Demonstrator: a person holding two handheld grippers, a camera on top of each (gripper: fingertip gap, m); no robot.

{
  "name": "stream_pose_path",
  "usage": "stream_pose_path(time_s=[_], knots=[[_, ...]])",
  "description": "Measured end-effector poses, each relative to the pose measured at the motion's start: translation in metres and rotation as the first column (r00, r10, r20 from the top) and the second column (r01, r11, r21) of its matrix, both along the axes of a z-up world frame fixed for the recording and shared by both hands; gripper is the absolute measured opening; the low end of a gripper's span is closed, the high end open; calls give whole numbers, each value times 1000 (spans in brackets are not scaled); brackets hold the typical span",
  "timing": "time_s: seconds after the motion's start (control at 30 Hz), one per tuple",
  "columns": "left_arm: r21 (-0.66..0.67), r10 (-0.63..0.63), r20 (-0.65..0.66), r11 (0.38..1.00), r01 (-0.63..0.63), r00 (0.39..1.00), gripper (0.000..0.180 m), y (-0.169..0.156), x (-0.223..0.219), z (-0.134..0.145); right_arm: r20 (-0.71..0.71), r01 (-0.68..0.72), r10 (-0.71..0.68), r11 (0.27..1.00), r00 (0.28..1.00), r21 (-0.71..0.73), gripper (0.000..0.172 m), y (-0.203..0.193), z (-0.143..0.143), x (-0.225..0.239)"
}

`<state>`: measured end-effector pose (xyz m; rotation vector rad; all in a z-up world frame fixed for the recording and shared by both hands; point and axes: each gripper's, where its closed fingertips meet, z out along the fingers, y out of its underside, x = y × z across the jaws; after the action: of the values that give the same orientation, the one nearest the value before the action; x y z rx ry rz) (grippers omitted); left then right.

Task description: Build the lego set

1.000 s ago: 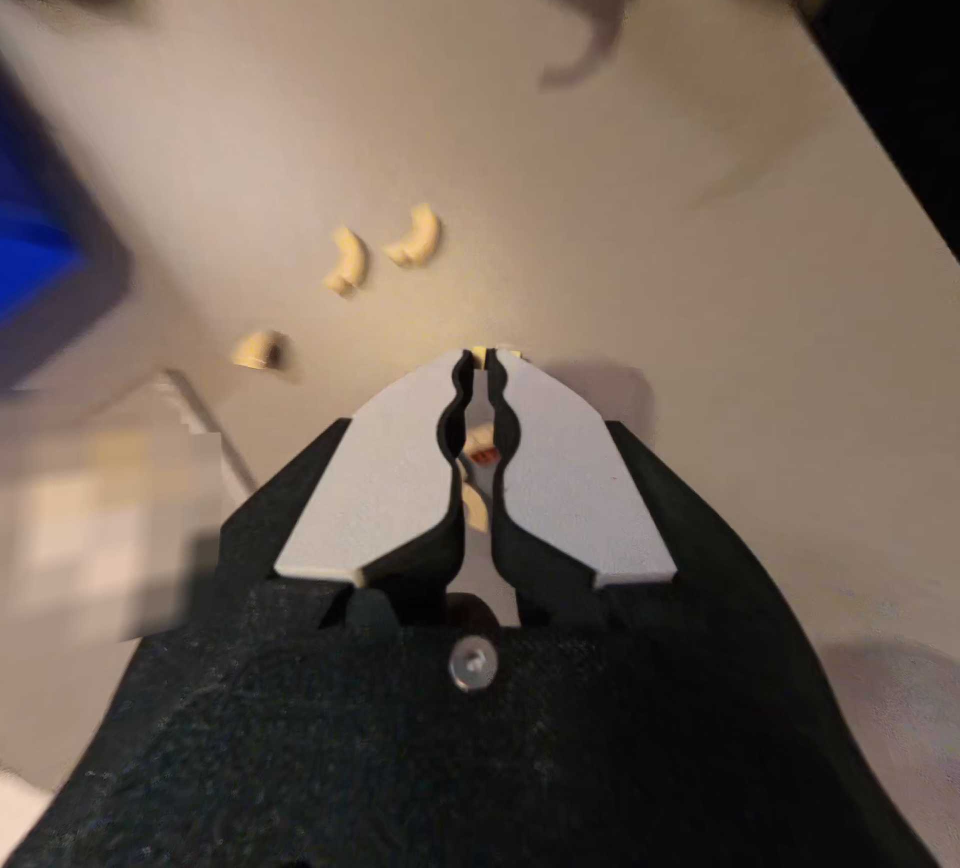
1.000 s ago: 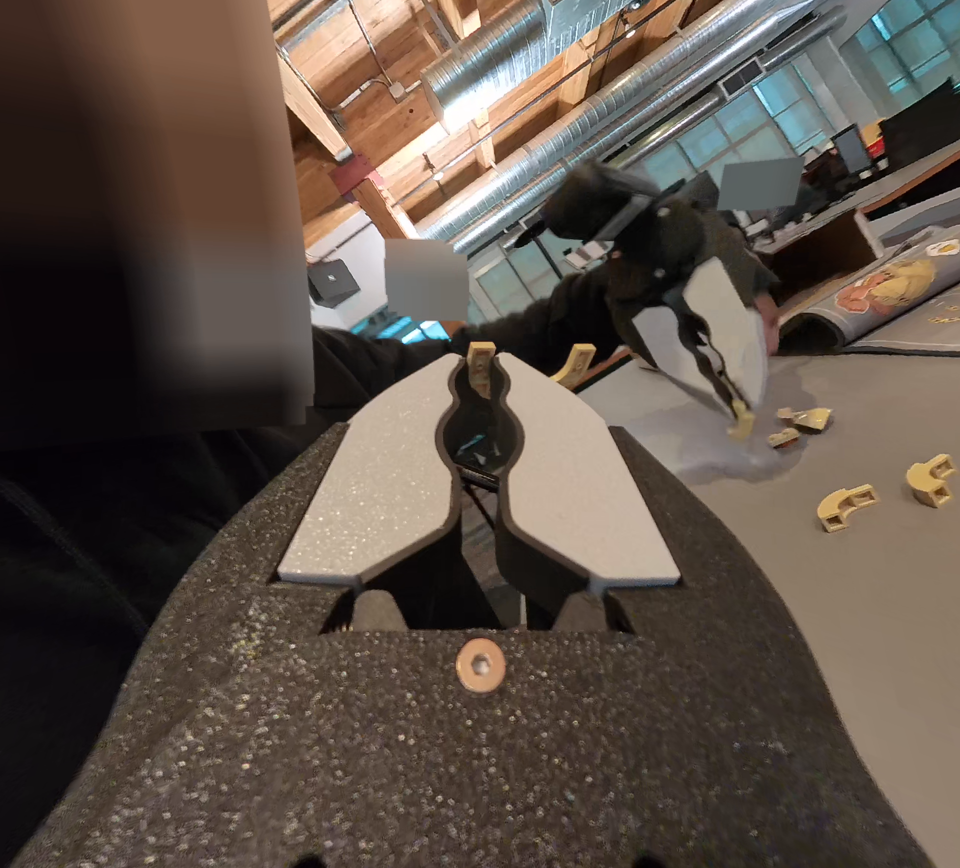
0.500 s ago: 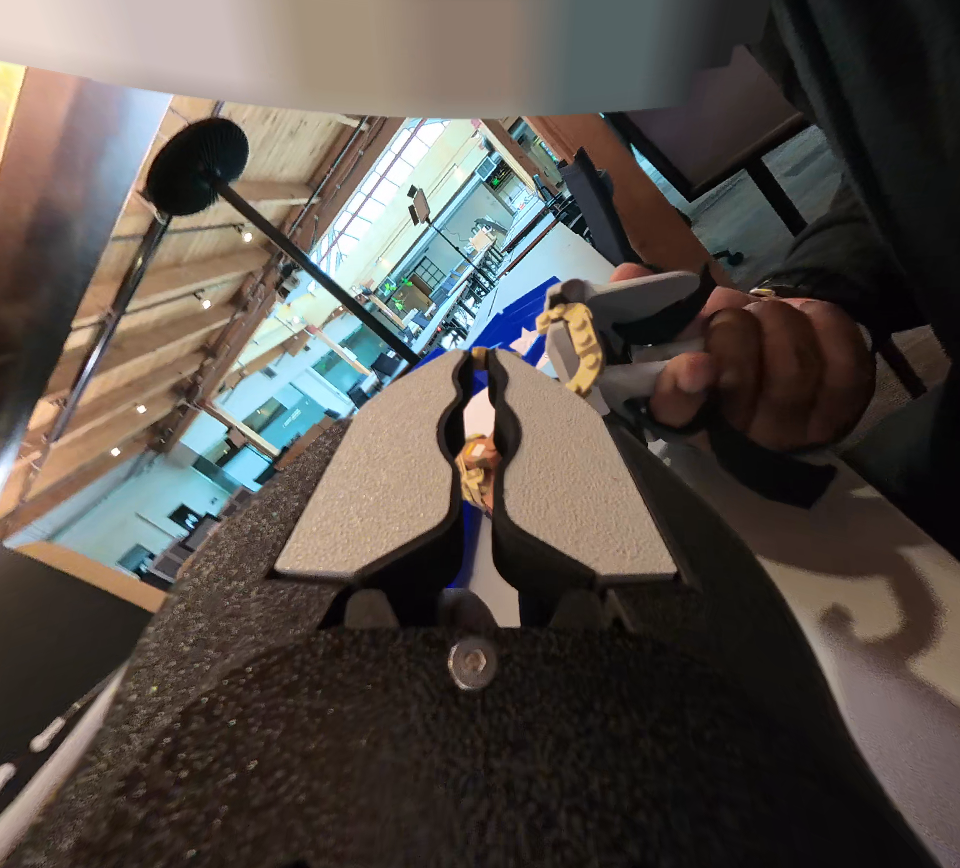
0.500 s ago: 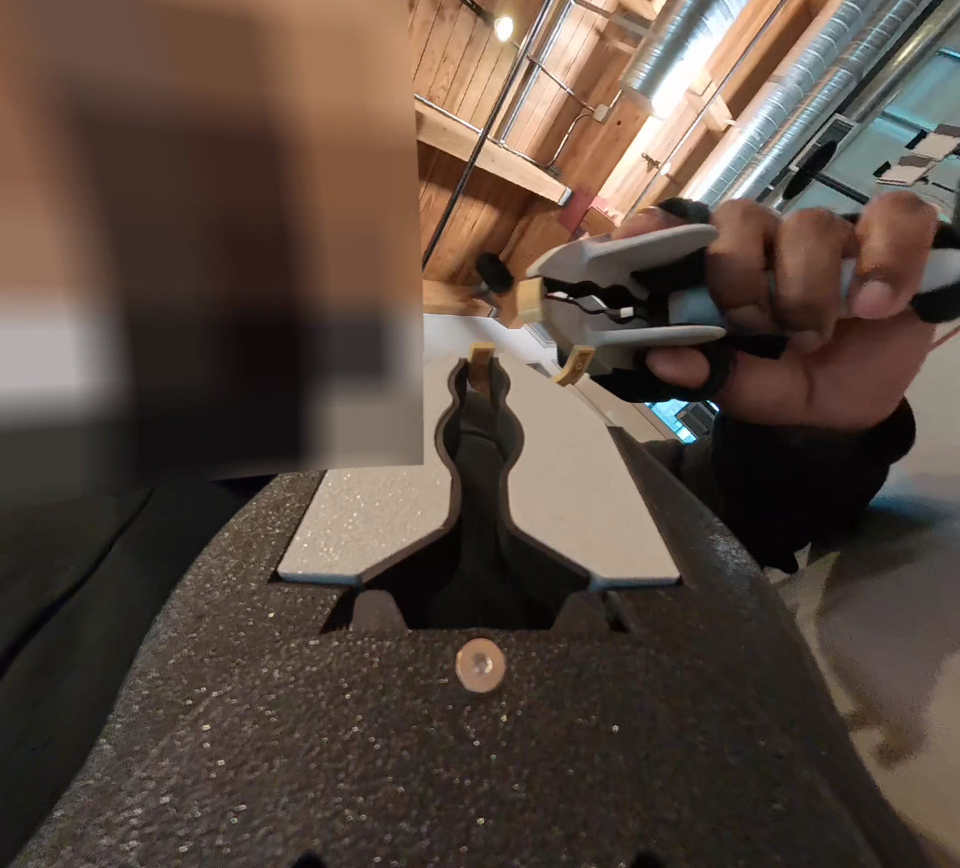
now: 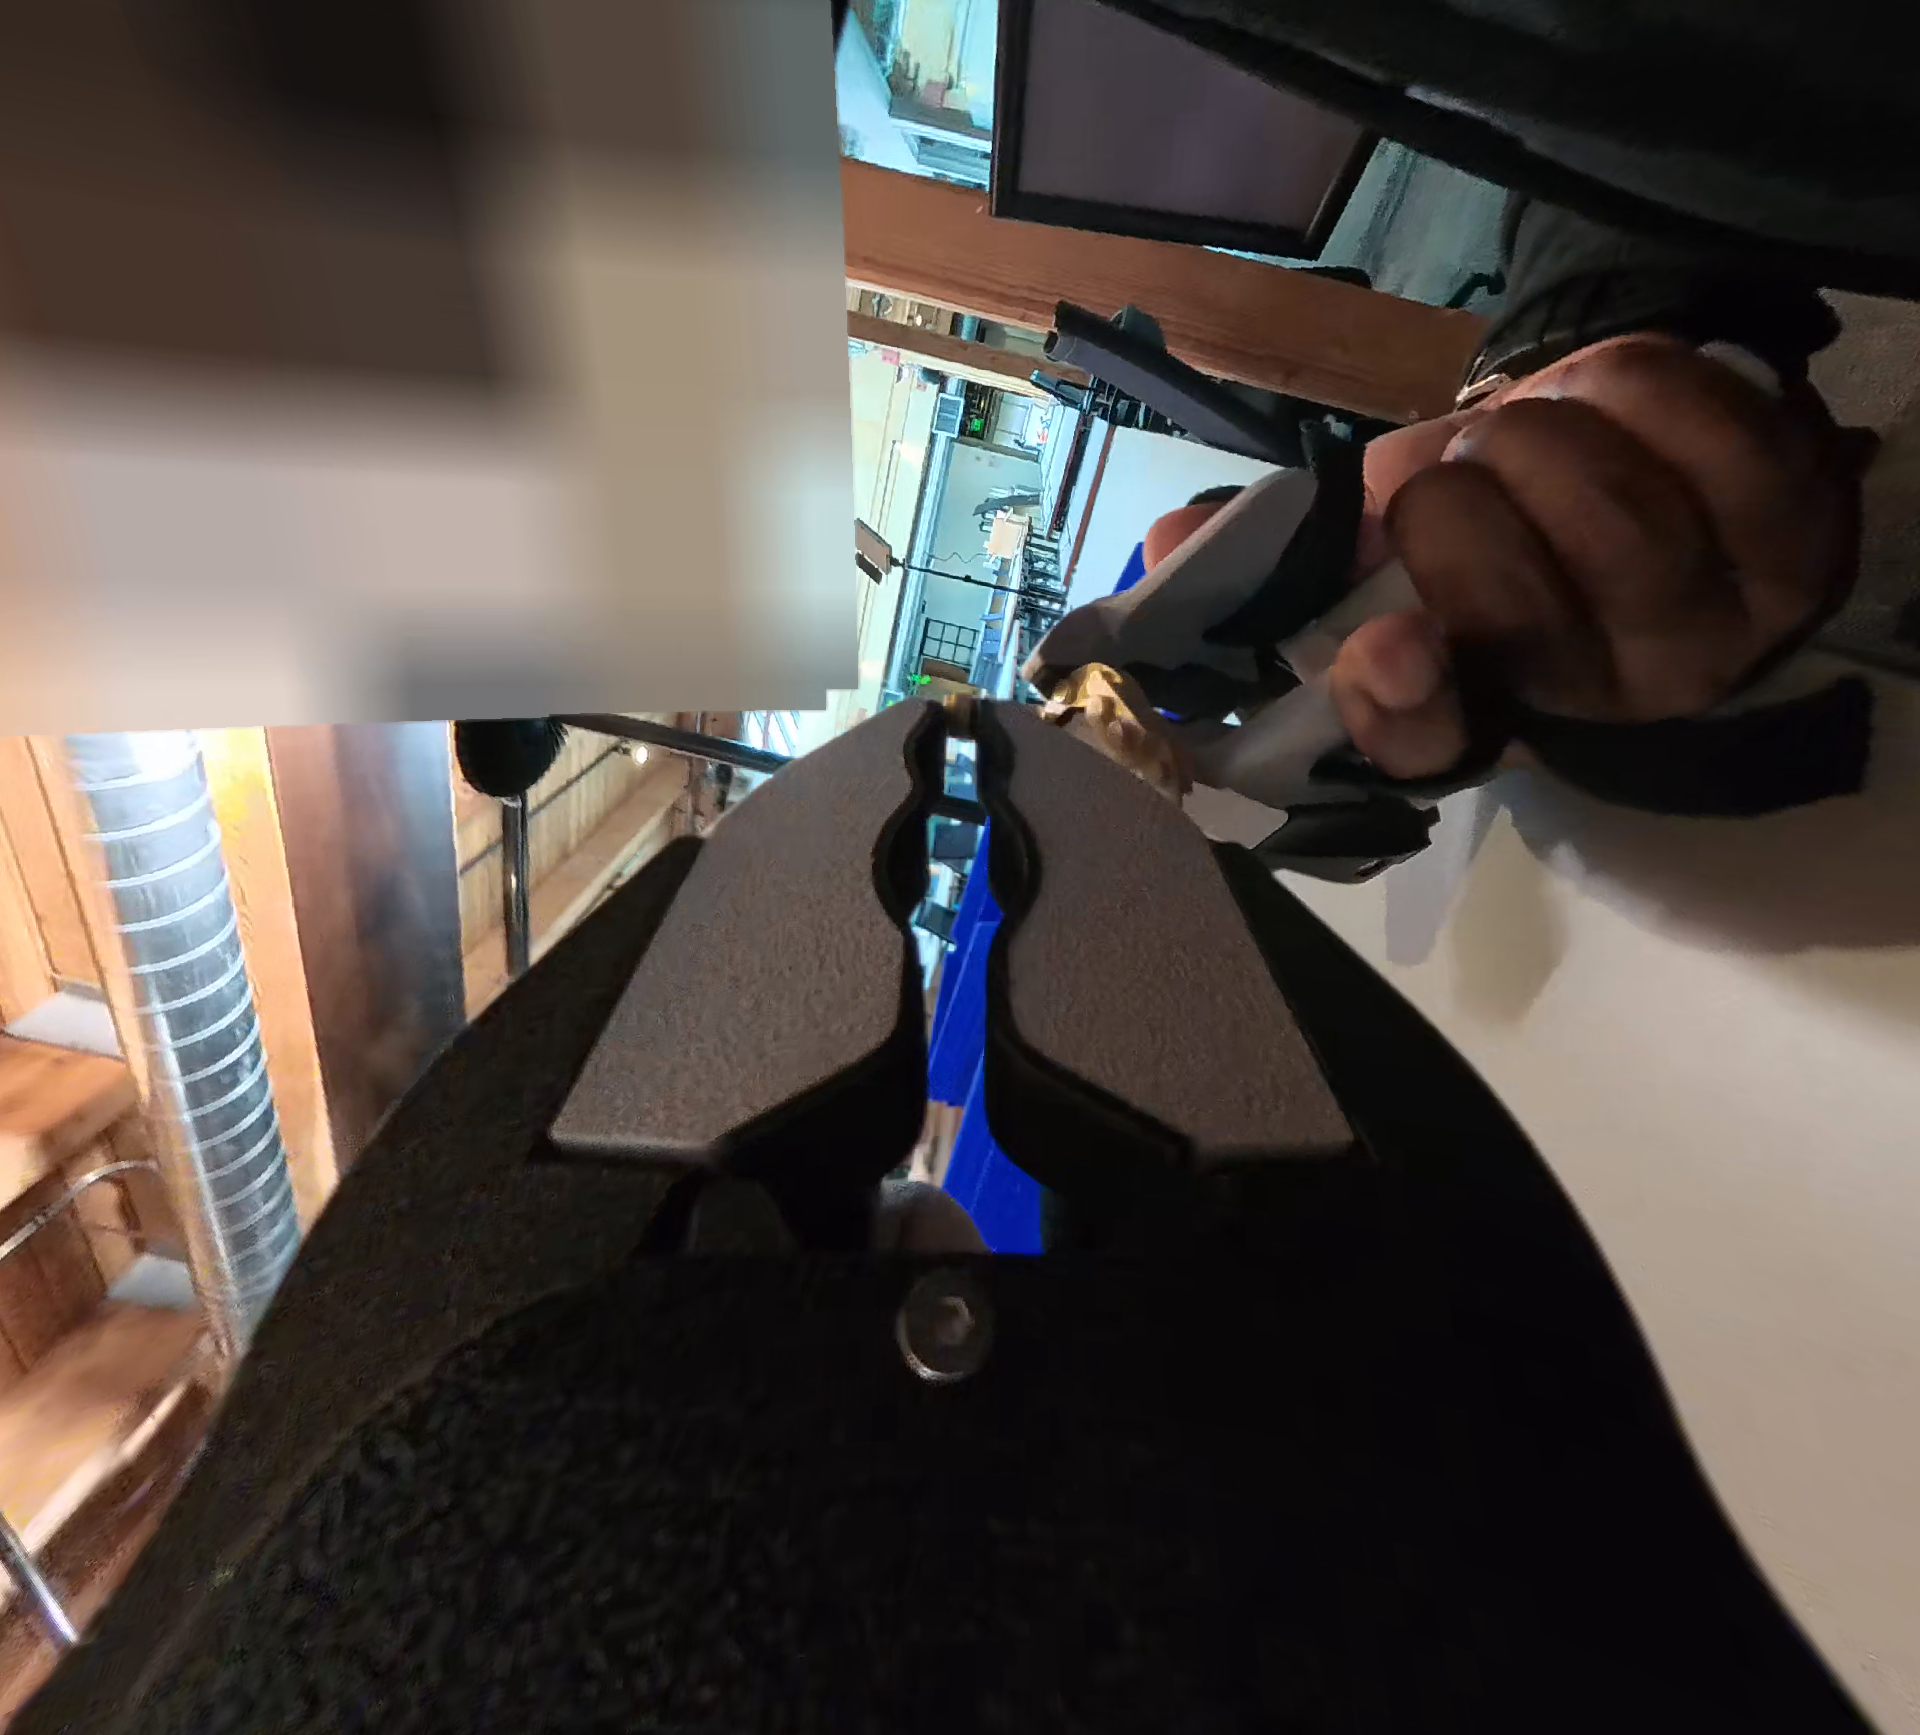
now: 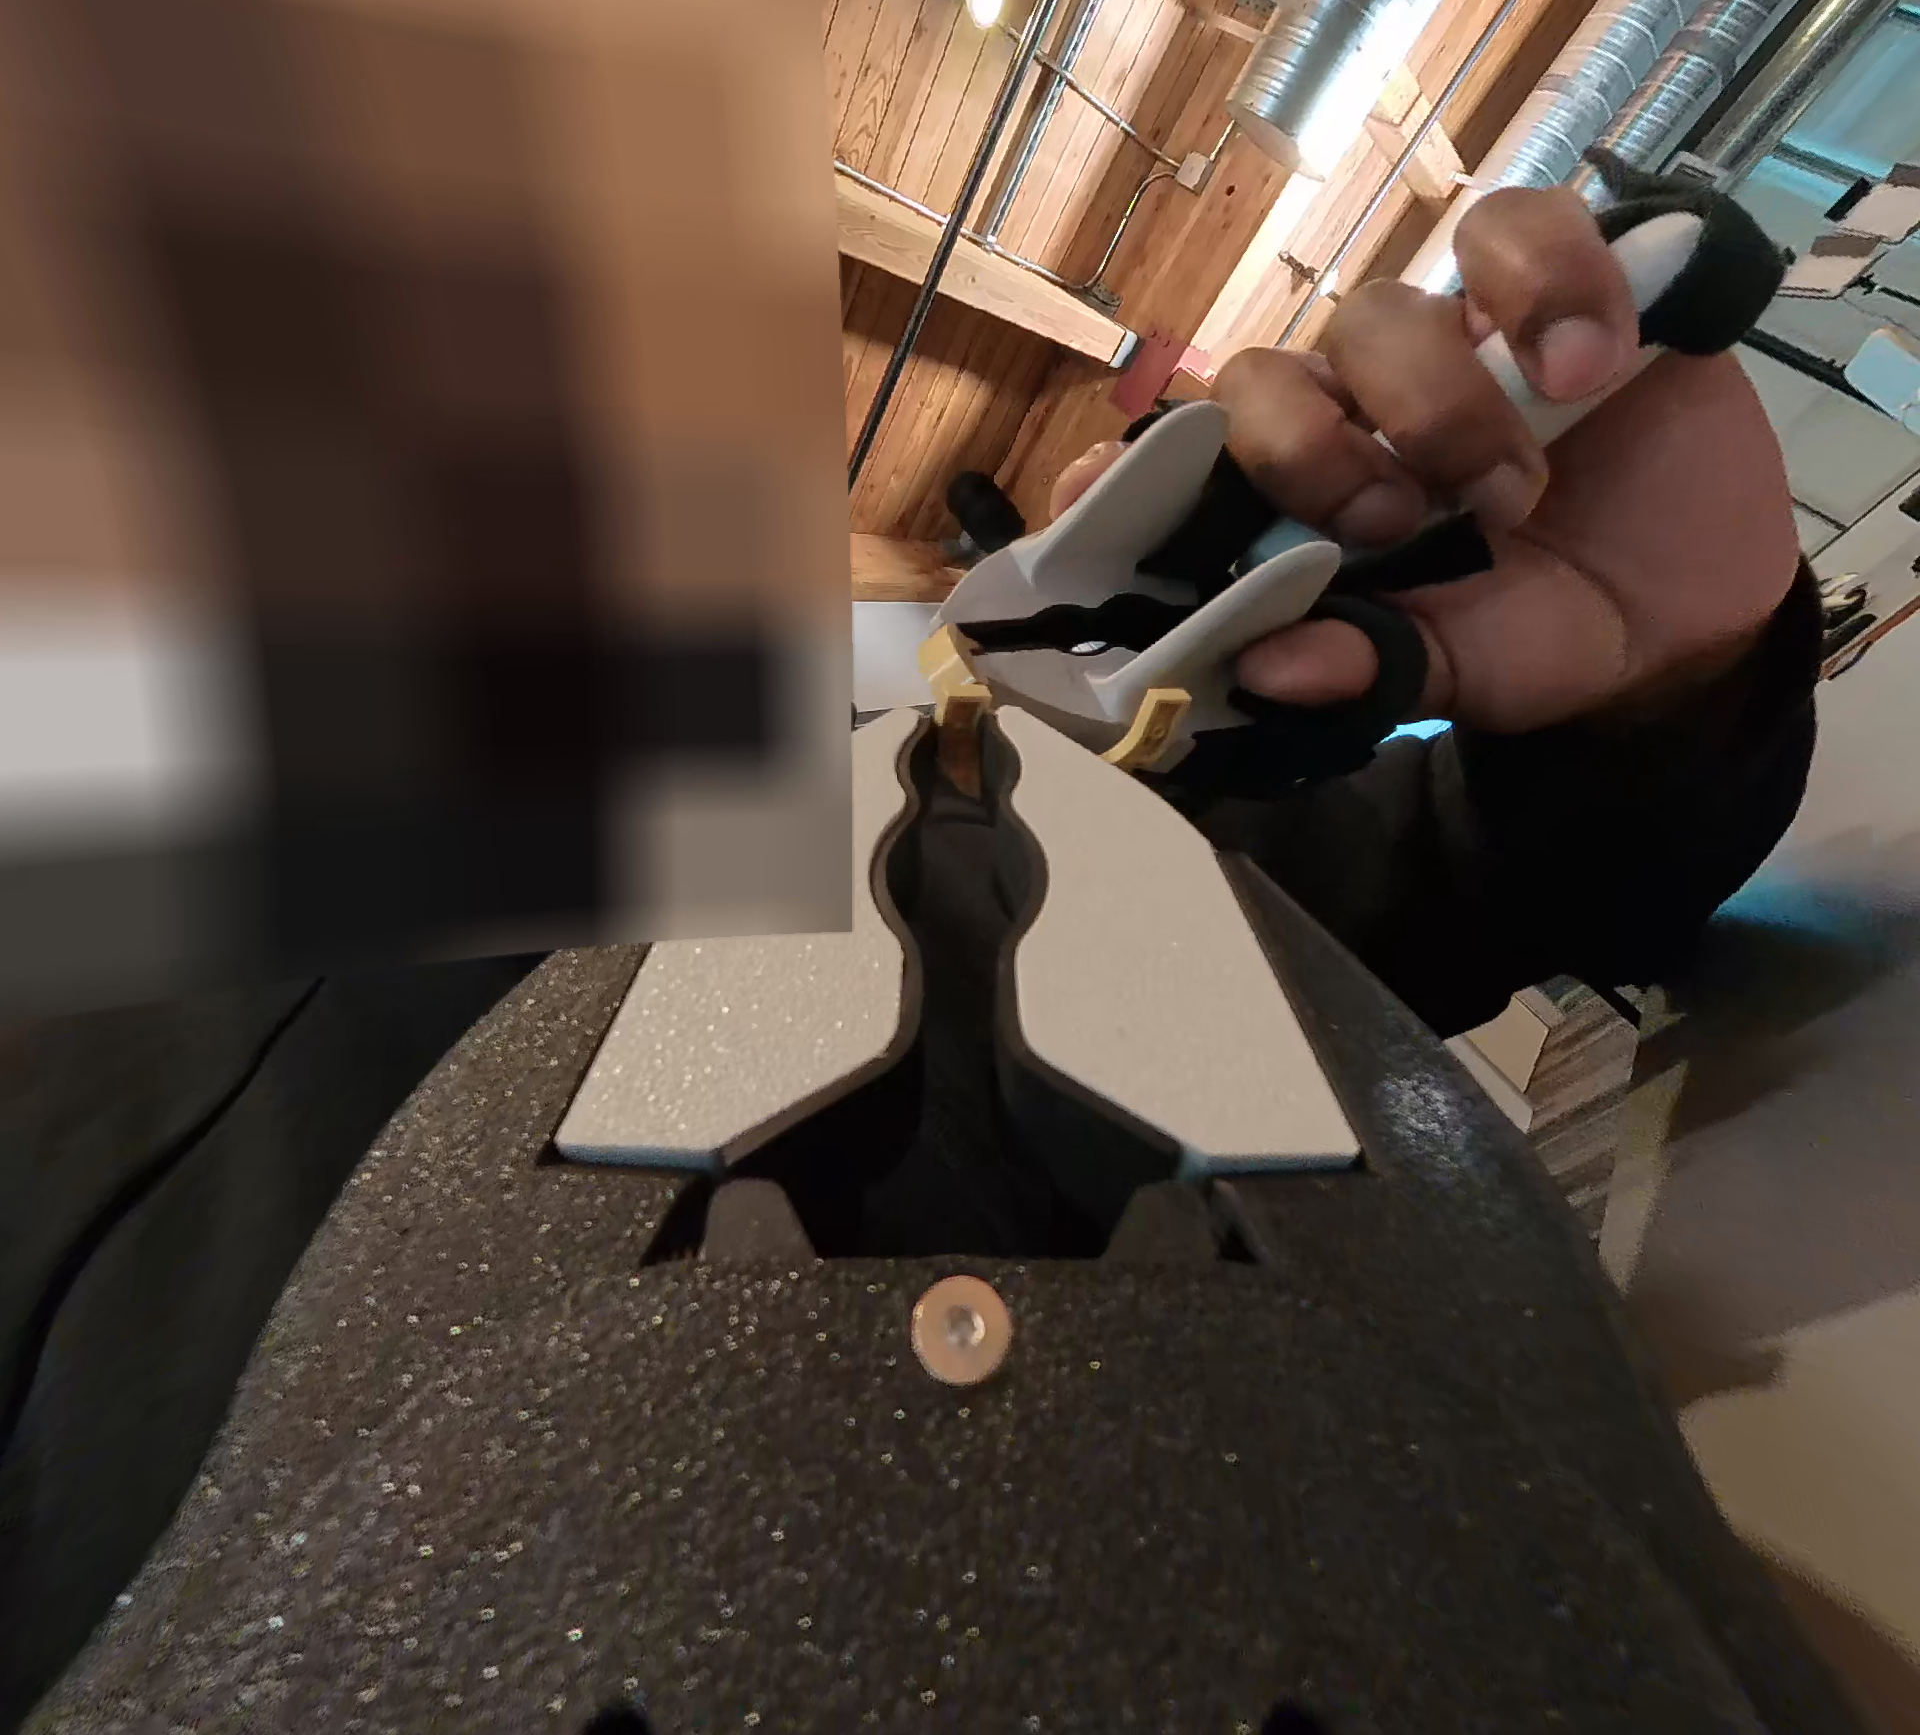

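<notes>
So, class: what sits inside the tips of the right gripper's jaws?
A small tan curved piece is clamped at the right gripper tips, its end poking out. The part deeper between the jaws is shadowed, so its full shape cannot be seen.

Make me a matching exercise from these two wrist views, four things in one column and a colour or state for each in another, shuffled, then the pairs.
Things:
1. left hand-held gripper
2. ventilation duct
3. bin
4. sleeve

Descriptions:
A. blue
B. black
C. shut on a tan curved plastic piece
D. shiny ribbed metal

Pairs: 1-C, 2-D, 3-A, 4-B
</notes>
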<state>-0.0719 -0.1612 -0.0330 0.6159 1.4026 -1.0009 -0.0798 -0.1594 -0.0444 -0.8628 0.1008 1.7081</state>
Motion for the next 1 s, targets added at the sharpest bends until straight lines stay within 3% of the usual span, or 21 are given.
stream_pose_path(time_s=[0.5,1.0], knots=[[30,-102,164,995,98,981,5,-4,-4,-1,7,-33,33,999,999,18,8,-1,0,-5],[73,-237,60,970,232,970,4,4,-11,-9,19,-75,76,997,997,-29,8,4,-5,-13]])
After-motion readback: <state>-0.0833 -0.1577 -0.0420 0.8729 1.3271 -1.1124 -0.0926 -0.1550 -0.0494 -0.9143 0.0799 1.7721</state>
